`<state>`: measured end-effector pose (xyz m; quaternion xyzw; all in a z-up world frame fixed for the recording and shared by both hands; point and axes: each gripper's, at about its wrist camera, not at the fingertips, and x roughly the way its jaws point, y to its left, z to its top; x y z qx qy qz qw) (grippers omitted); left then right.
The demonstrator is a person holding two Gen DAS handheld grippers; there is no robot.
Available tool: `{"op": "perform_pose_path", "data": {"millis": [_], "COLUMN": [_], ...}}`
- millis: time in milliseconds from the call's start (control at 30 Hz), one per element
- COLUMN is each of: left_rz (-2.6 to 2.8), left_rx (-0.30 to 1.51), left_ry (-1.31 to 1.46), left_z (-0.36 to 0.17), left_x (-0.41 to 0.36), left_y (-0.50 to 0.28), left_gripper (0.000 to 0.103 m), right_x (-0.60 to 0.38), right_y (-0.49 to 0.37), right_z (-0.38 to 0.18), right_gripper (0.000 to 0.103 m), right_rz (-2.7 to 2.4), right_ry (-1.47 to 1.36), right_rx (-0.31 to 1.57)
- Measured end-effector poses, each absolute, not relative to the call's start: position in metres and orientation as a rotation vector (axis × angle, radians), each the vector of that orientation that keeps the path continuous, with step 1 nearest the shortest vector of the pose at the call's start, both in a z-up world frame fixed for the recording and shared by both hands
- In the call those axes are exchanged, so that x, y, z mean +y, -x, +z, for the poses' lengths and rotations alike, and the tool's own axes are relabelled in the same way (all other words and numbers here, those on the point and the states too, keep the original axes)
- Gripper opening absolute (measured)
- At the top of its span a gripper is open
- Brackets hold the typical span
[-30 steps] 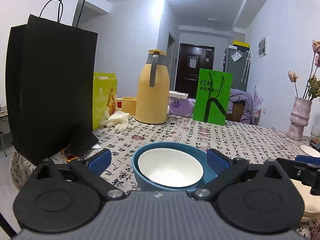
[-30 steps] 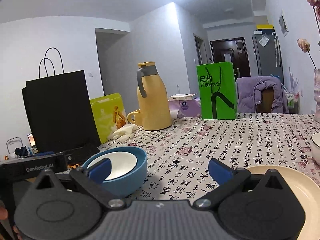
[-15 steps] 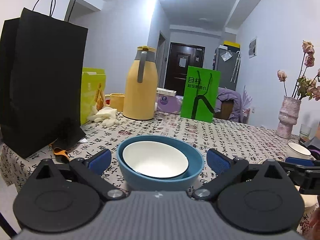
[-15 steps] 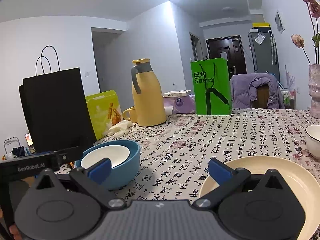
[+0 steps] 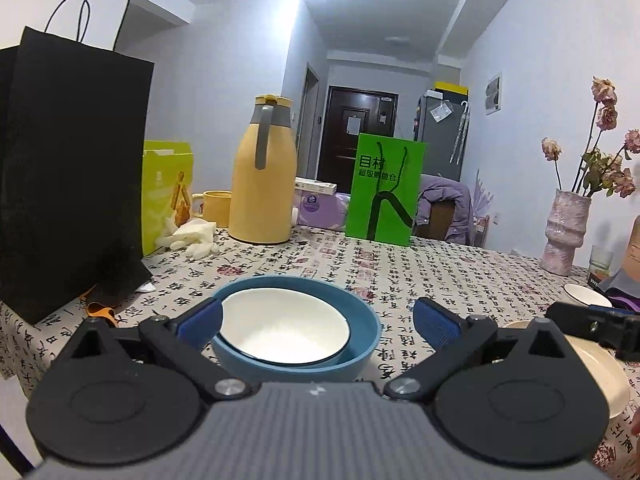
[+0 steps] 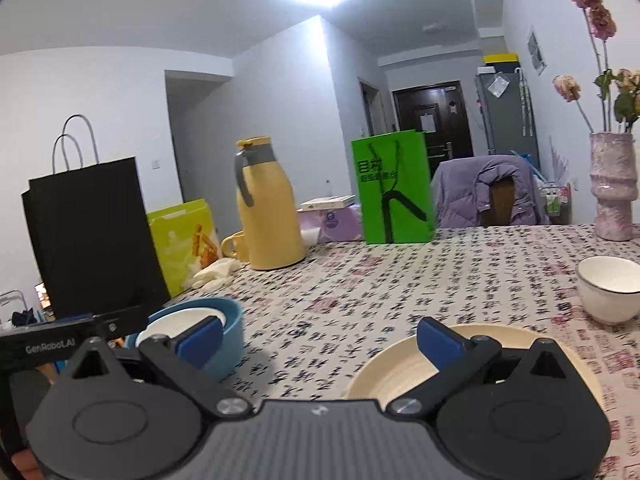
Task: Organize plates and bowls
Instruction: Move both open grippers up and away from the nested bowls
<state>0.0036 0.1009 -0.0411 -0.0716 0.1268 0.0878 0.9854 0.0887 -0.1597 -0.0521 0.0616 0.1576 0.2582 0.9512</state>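
A blue bowl point(image 5: 362, 346) holds a smaller white bowl point(image 5: 284, 330) nested inside it on the patterned tablecloth. My left gripper point(image 5: 316, 322) is open, its blue pads standing on either side of the stack without touching it. In the right wrist view the same blue bowl point(image 6: 234, 334) sits at the lower left. My right gripper point(image 6: 318, 338) is open and empty, its right pad over a cream plate point(image 6: 394, 372). A small white bowl point(image 6: 608, 290) stands at the far right, its counterpart being the small white bowl point(image 5: 586, 294) seen from the left wrist.
A black paper bag point(image 5: 68, 184), a yellow-green bag point(image 5: 166, 194), white gloves point(image 5: 192, 234), a yellow thermos point(image 5: 264, 174), a yellow mug point(image 5: 216, 208) and a green bag point(image 5: 384, 190) line the left and back. A pink vase point(image 5: 564, 234) stands at the right.
The left gripper has drawn back and turned slightly, the bowl stack now sitting lower between its pads. The right gripper swung right, bringing the cream plate and small white bowl more into view.
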Motion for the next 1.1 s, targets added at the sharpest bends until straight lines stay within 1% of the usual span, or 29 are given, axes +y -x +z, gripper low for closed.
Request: {"op": "perform_pose_path", "data": {"millis": [567,1100], "left_rz": [0.116,0.082], "left_rx": [0.265,0.288], "left_ry": [0.142,0.230], "left_z": [-0.031,-0.019], "left_x": [0.062,0.043], "left_y": [-0.034,-0.068], "left_gripper": [0.103,0.103], "right_x": [-0.217,-0.255], "right_y": [-0.101,-0.135], "right_z": [-0.037,-0.022], "right_gripper": [0.103,0.103], "right_rz": [0.466,0.462], "right_ry": [-0.088,-0.074], "right_rx": [0.257,0.267]}}
